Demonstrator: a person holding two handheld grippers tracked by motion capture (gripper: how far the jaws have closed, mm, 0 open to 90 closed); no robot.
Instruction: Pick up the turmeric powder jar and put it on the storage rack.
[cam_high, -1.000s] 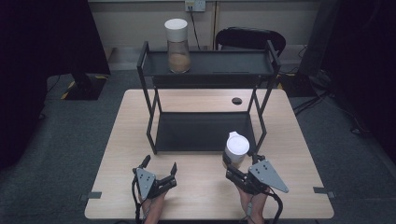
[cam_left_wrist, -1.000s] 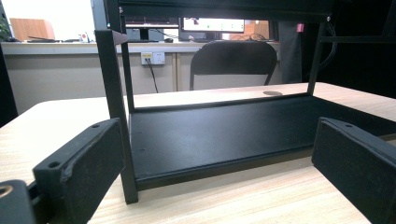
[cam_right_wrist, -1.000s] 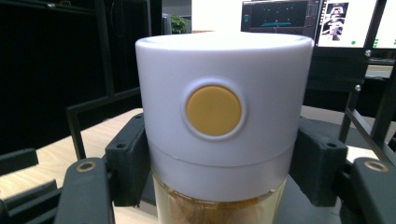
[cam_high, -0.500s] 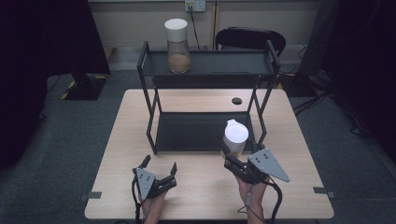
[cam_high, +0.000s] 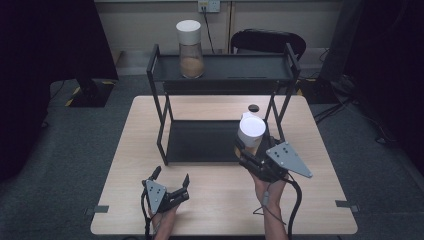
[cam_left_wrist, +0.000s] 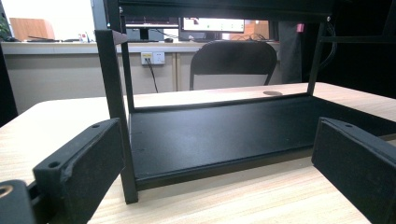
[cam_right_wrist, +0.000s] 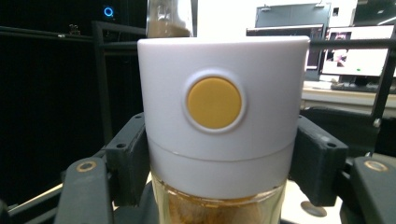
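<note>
Clamping the white-lidded jar (cam_high: 251, 134) on both sides just below its lid, the jaws of the right gripper (cam_high: 248, 150) hold it upright, clear of the surface (cam_high: 210, 215), at the near right corner of the black two-tier rack (cam_high: 165, 120). A yellow button on the lid (cam_right_wrist: 214, 102) faces the right gripper's camera. The left gripper (cam_high: 171, 181) sits low at the near left of the surface, its jaws spread wide with nothing between them, aimed at the rack's lower shelf (cam_left_wrist: 224, 135). A second jar (cam_high: 190, 49) stands on the top shelf at far left.
</note>
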